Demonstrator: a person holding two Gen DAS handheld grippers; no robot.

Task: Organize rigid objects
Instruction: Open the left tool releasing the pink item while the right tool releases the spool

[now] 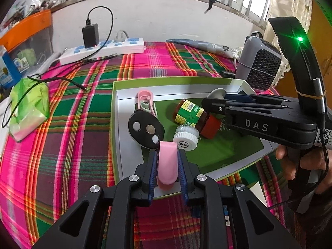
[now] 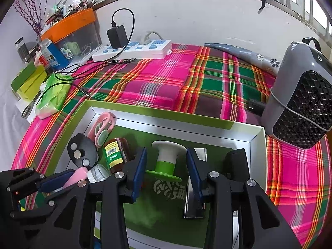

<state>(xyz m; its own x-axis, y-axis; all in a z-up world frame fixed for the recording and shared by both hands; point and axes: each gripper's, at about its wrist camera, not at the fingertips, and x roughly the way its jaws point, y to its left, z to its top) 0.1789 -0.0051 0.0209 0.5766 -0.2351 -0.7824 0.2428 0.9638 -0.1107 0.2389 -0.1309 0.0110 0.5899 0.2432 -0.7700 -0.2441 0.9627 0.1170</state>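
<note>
A shallow green box point(image 1: 116, 124) point(image 2: 257, 145) with silver walls lies on the plaid cloth. In it are a pink-and-green clip point(image 1: 145, 101) point(image 2: 102, 128), a black oval disc point(image 1: 145, 130) point(image 2: 82, 151), a brown bottle with a red cap point(image 1: 194, 114) point(image 2: 114, 155) on its side, and a small white jar point(image 1: 185, 138) point(image 2: 97, 173). My left gripper point(image 1: 167, 164) point(image 2: 62, 181) has a pink rounded piece point(image 1: 167, 161) point(image 2: 76, 175) between its blue pads, with no clear squeeze on it. My right gripper point(image 2: 166, 166) point(image 1: 211, 99) is shut on a white-and-green spool point(image 2: 166, 157) point(image 1: 216, 93) over the box.
A grey heater point(image 1: 259, 66) point(image 2: 300, 103) stands at the right, past the box. A power strip with a black adapter point(image 1: 103, 47) point(image 2: 132, 49), loose cables and a green tissue pack point(image 1: 29, 108) point(image 2: 54, 95) lie at the back left. A hand point(image 1: 290, 161) holds the right gripper.
</note>
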